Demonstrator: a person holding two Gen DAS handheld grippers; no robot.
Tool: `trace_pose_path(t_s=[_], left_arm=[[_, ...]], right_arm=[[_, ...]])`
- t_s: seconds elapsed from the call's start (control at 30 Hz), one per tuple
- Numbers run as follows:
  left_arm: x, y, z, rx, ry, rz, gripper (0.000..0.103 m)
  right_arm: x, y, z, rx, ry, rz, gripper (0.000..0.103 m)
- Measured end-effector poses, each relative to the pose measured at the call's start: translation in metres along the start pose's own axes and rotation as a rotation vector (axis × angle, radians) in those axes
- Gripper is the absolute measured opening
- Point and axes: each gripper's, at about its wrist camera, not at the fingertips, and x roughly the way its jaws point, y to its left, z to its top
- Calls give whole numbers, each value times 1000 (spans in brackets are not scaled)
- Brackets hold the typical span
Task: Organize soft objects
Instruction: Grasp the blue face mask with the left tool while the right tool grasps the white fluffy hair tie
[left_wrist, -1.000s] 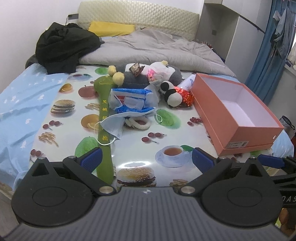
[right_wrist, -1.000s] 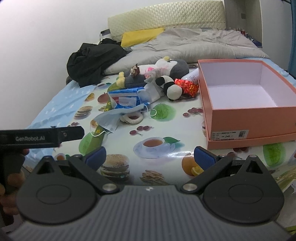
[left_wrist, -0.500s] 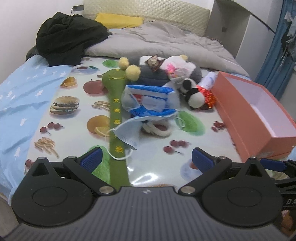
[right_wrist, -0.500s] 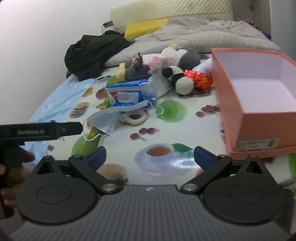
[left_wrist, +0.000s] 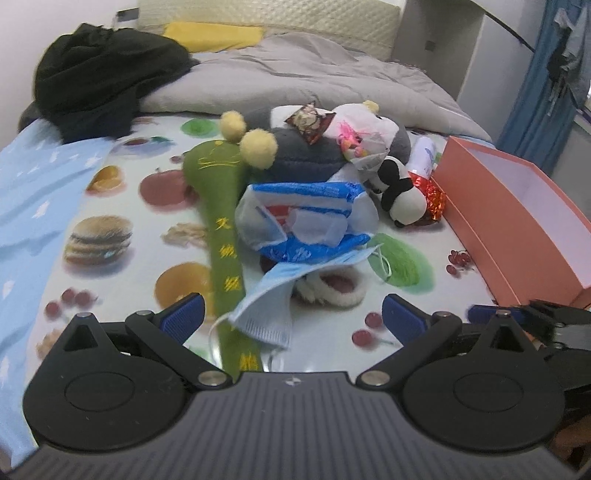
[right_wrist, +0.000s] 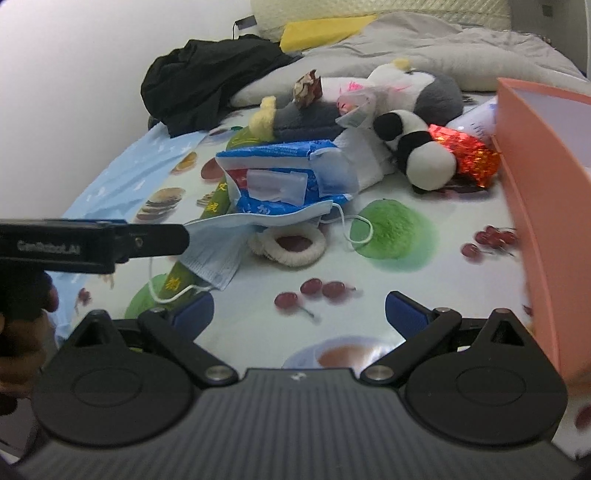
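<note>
A pile of soft things lies on the fruit-print cloth (left_wrist: 122, 280): a green plush stick (left_wrist: 221, 221) with yellow pompoms, a blue-and-white tissue pack (left_wrist: 303, 218), a light blue face mask (left_wrist: 269, 306), a white fluffy ring (left_wrist: 328, 288), a panda plush (left_wrist: 402, 199), and a grey-and-white plush (left_wrist: 332, 147). An open pink box (left_wrist: 517, 221) stands at the right. My left gripper (left_wrist: 291, 317) is open, just short of the mask. My right gripper (right_wrist: 299, 314) is open and empty, short of the ring (right_wrist: 288, 243); the pack (right_wrist: 277, 181), the mask (right_wrist: 218, 254) and the panda (right_wrist: 421, 155) lie beyond.
A black garment (left_wrist: 99, 74), a grey duvet (left_wrist: 314, 77) and a yellow pillow (left_wrist: 214, 35) lie at the back of the bed. A red foil wrapper (right_wrist: 465, 155) sits against the box (right_wrist: 546, 206). The left gripper's body (right_wrist: 92, 247) crosses the right wrist view at left.
Both grippers have moved forward toward the pile, so the mask, pack and ring look larger and closer. Both stay open and empty.
</note>
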Motion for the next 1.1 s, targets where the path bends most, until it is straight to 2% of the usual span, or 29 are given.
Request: trace_pose_path(t_s=[0.1,0.2,0.37,0.53,0.6,0.67,0.8,0.83,0.93,1.1], left_arm=[[15,3,7,7,0,-30,102],[30,7,13,13,9,-60,97],[54,15,17,-5,41,-92,82],[71,24,16,-26,72,-111,59],[74,25,15,-26,79,-118,52],[76,26,14,-26,88,-123,44],[80,28,13,-47,103,-129,22],[80,28,12,-51,104,-129,16],[76,26,11,-67,99,-128,9],[64,17,9,-74,82,-117,7]], right_arm=[[19,-2,6,-13,-10,-5,99],[38,-2,10,-40,-21,8,99],[70,-3,14,-64,7,37,99],[86,1,17,-132,-1,65,99],[90,3,18,-153,-4,57,92],[93,2,20,-145,-5,70,78],[98,5,24,-186,-1,33,58],[98,5,24,-186,3,35,48],[97,5,25,-181,18,31,23],[82,1,22,-149,41,24,18]])
